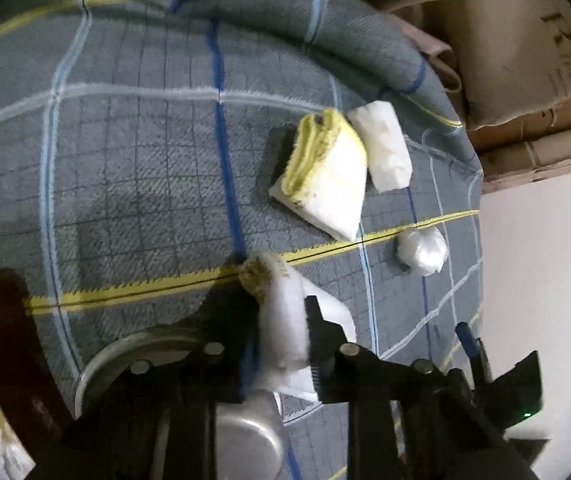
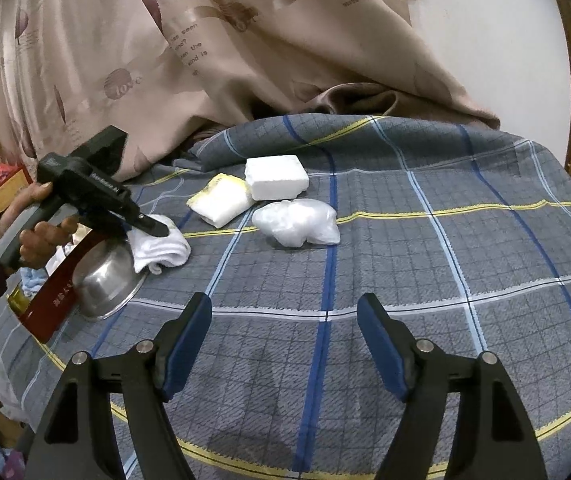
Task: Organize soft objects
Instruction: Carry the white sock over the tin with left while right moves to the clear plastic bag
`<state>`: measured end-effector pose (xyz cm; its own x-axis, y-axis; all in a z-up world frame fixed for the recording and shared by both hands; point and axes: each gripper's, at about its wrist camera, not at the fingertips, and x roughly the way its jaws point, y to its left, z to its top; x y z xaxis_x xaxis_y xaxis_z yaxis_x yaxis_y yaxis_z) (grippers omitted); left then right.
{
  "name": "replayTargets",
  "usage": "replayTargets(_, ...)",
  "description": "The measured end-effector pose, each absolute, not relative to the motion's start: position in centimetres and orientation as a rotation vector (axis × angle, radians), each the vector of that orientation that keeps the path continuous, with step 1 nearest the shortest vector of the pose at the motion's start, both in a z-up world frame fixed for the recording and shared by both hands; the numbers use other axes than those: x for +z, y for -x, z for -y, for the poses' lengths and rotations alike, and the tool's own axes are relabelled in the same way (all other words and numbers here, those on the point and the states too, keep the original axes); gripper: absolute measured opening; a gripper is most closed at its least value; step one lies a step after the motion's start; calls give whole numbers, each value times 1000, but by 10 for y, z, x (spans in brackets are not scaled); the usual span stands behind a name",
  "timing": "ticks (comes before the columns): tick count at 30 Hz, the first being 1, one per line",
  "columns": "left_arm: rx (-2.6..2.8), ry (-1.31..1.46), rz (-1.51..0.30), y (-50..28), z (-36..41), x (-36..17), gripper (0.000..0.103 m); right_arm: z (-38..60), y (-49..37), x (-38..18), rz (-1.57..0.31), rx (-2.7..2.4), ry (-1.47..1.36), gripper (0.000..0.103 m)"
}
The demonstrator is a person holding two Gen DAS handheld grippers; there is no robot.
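Observation:
My left gripper (image 1: 281, 332) is shut on a folded white cloth (image 1: 285, 320) and holds it above a steel bowl (image 1: 245, 436). From the right wrist view the left gripper (image 2: 153, 226) pinches the white cloth (image 2: 161, 250) just over the bowl (image 2: 105, 280). On the plaid bedsheet lie a yellow-edged white sponge (image 1: 325, 172) (image 2: 221, 200), a white foam block (image 1: 383, 148) (image 2: 275, 176) and a crumpled clear plastic bag (image 1: 421, 250) (image 2: 297, 222). My right gripper (image 2: 285, 344) is open and empty, low over the sheet in front.
A grey plaid sheet (image 2: 445, 260) covers the bed. A red box (image 2: 49, 304) stands left of the bowl. A beige printed curtain (image 2: 225, 40) hangs behind the bed. A white wall (image 1: 545, 280) lies past the sheet's edge.

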<state>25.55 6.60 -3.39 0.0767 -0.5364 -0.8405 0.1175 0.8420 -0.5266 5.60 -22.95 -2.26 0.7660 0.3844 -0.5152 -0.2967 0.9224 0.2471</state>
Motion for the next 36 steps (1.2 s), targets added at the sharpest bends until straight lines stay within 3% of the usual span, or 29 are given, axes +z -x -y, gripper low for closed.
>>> replayTargets(12,-231,259,-929,-161,-91,65,18,231,-58,-24,-603,370,-162,74)
replayTargets(25,7,295,-762,-41,-150,74,18,228,-60,-26,-621,368,-146,78)
replayTargets(36,130,377,-683,14,-178,71,19,223,-62,-28,-645,337,-99,80)
